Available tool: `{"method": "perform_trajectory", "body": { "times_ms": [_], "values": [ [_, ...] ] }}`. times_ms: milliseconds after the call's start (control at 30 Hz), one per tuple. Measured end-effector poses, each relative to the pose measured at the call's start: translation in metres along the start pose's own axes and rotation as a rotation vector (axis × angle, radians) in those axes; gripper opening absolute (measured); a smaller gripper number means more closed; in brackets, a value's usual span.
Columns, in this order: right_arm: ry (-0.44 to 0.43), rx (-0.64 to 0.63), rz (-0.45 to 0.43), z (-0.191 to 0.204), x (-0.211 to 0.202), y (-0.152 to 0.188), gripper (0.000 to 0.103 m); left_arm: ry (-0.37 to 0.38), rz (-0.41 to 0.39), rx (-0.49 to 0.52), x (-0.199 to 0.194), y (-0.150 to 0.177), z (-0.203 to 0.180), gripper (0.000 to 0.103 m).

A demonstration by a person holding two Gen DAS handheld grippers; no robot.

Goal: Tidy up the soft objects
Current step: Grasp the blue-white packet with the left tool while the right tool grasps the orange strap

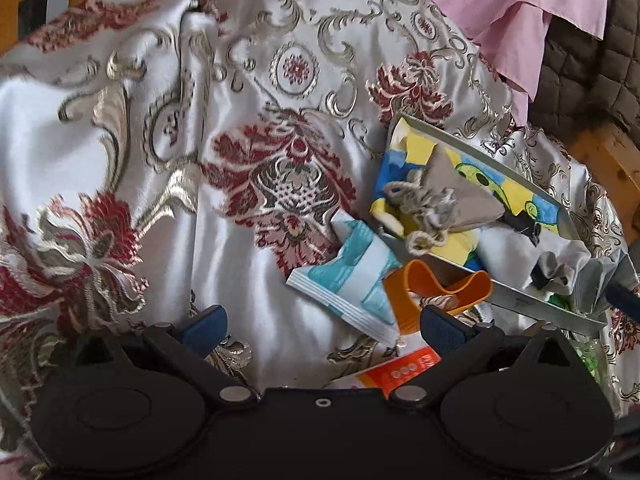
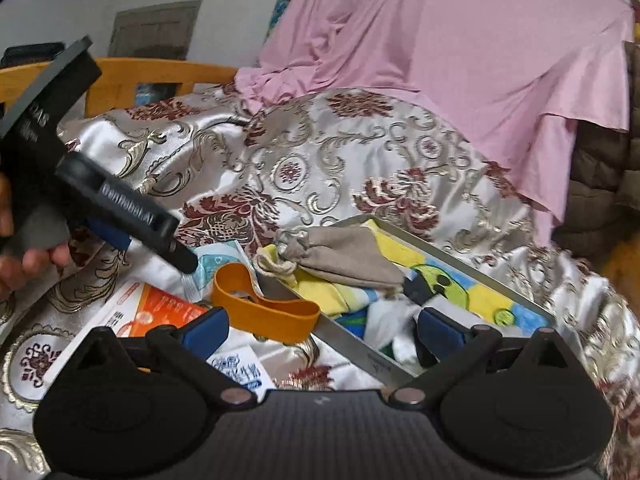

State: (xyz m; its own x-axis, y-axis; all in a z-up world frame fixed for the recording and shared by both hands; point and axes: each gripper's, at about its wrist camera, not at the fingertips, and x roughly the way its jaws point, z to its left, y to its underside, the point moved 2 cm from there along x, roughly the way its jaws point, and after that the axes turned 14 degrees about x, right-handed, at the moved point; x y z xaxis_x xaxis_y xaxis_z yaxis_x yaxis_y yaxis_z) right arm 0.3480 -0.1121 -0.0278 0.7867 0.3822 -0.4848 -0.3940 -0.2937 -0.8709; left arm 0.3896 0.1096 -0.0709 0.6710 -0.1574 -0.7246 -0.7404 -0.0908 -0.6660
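Observation:
A grey metal tray (image 1: 532, 304) (image 2: 352, 344) lies on the patterned satin bedspread (image 1: 248, 208) (image 2: 360, 168). In it lie a beige drawstring pouch (image 1: 460, 196) (image 2: 348, 256), a yellow-blue printed cloth (image 1: 520, 192) (image 2: 460, 284) and white cloth (image 1: 560, 256) (image 2: 396, 316). An orange rubber band loop (image 1: 440, 284) (image 2: 264, 308) rests at the tray's near edge. A white-teal packet (image 1: 356, 280) (image 2: 212, 264) lies beside it. My left gripper (image 1: 324, 320) (image 2: 120, 236) is open and empty above the packet. My right gripper (image 2: 324, 328) is open and empty over the band and tray edge.
An orange-white box (image 1: 400, 368) (image 2: 156, 312) and a blue-printed sachet (image 2: 240, 368) lie near the grippers. A pink sheet (image 1: 500, 4) (image 2: 460, 60) drapes behind. A wooden bed frame (image 2: 160, 76) (image 1: 608, 160) and a brown quilted cover (image 1: 592, 60) (image 2: 600, 188) border the bed.

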Motion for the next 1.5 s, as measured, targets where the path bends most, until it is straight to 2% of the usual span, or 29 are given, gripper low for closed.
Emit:
{"method": "perform_trajectory", "body": {
  "times_ms": [233, 400, 600, 800, 900, 967, 1100, 1167, 1300, 1500],
  "values": [
    [-0.019, -0.068, 0.067, 0.006, 0.037, -0.010, 0.097, 0.049, -0.044, 0.004, 0.017, 0.001, 0.009, 0.102],
    [-0.031, -0.130, 0.097, 0.010, 0.051, -0.009, 0.095, 0.070, -0.130, 0.038, 0.021, 0.005, 0.007, 0.098],
    [-0.014, -0.205, 0.124, 0.010, 0.058, 0.001, 0.091, 0.108, -0.137, 0.036, 0.022, 0.004, 0.008, 0.089],
    [0.004, -0.270, 0.126, 0.017, 0.060, 0.008, 0.088, 0.187, -0.132, -0.013, 0.022, 0.006, 0.011, 0.088],
    [0.007, -0.298, 0.129, 0.024, 0.062, 0.010, 0.084, 0.198, -0.129, -0.028, 0.023, 0.007, 0.012, 0.087],
    [0.005, -0.327, 0.133, 0.029, 0.061, 0.011, 0.084, 0.214, -0.127, -0.064, 0.023, 0.006, 0.016, 0.082],
    [-0.013, -0.394, 0.174, 0.040, 0.063, 0.010, 0.082, 0.320, -0.116, -0.226, 0.028, 0.007, 0.031, 0.070],
    [-0.022, -0.441, 0.187, 0.046, 0.067, 0.008, 0.080, 0.361, -0.105, -0.282, 0.032, 0.008, 0.035, 0.069],
    [-0.063, -0.539, 0.241, 0.055, 0.085, -0.002, 0.077, 0.364, -0.112, -0.324, 0.041, 0.011, 0.038, 0.067],
    [-0.125, -0.642, 0.347, 0.064, 0.108, -0.012, 0.063, 0.391, -0.146, -0.390, 0.046, 0.009, 0.044, 0.066]
  ]
}}
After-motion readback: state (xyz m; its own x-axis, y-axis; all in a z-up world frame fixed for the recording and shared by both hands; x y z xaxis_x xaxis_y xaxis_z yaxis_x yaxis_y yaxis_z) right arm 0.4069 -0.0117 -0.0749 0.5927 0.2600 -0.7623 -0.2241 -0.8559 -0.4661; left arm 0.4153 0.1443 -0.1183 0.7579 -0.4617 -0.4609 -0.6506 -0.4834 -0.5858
